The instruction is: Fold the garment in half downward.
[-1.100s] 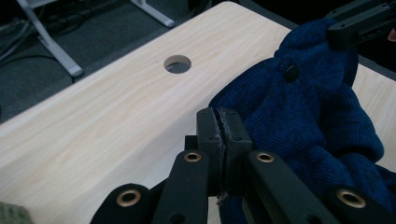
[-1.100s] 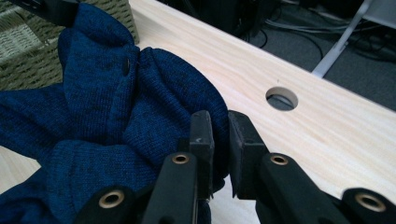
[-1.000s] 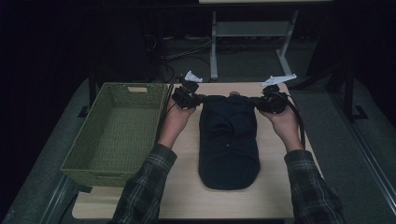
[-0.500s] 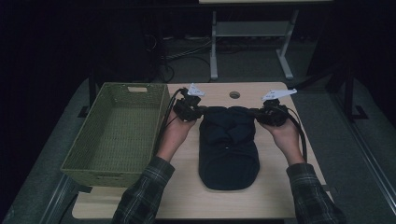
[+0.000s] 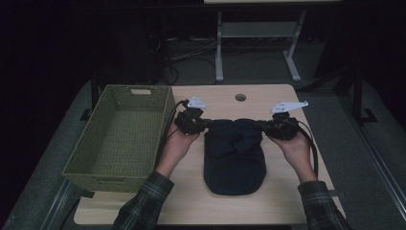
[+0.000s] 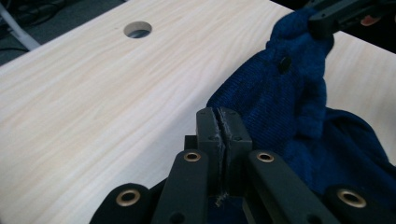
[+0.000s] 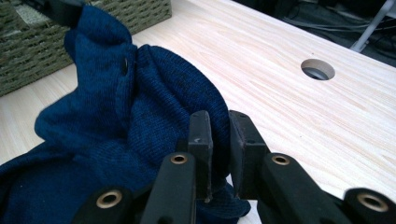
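Two claws, left claw [image 5: 207,123] and right claw [image 5: 261,125], apparently pinch sweater [image 5: 234,155].

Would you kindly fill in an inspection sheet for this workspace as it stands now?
Surface: wooden table with a round hole near the far edge.
Job's things: dark blue knit garment, folded, lying mid-table; a button shows.
Clutter: green woven basket at the table's left, nothing seen inside.
Grippers: left gripper and right gripper each shut on a far corner of the garment.
Cables: one trails from each gripper; more lie on the floor beyond.
Surroundings: dark room, a metal frame behind the table.
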The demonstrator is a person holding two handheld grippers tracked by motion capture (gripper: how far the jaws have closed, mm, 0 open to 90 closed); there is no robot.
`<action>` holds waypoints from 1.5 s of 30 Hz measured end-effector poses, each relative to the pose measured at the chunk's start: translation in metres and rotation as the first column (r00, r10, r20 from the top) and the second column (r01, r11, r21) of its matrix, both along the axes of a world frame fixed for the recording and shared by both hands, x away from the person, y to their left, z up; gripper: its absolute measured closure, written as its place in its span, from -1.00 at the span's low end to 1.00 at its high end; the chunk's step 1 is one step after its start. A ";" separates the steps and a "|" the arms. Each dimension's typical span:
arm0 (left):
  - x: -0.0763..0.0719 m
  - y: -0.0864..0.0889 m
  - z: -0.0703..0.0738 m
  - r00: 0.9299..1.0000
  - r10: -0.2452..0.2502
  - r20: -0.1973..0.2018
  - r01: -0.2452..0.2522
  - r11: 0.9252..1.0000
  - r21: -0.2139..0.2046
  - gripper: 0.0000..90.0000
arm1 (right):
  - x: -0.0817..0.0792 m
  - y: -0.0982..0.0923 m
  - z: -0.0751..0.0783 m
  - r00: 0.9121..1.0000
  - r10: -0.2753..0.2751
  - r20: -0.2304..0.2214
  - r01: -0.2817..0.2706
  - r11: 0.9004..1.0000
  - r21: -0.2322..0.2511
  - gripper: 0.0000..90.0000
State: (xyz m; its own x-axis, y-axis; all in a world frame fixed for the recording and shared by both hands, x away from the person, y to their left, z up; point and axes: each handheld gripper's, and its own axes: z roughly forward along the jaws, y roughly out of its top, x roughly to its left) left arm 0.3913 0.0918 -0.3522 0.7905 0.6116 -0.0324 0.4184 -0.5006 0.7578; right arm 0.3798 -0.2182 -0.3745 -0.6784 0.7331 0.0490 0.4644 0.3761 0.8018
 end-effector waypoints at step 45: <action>-0.075 0.006 -0.059 0.968 -0.162 -0.192 0.160 0.987 -0.028 0.86 | -0.095 -0.004 -0.053 0.992 0.076 -0.101 -0.074 0.997 0.020 0.50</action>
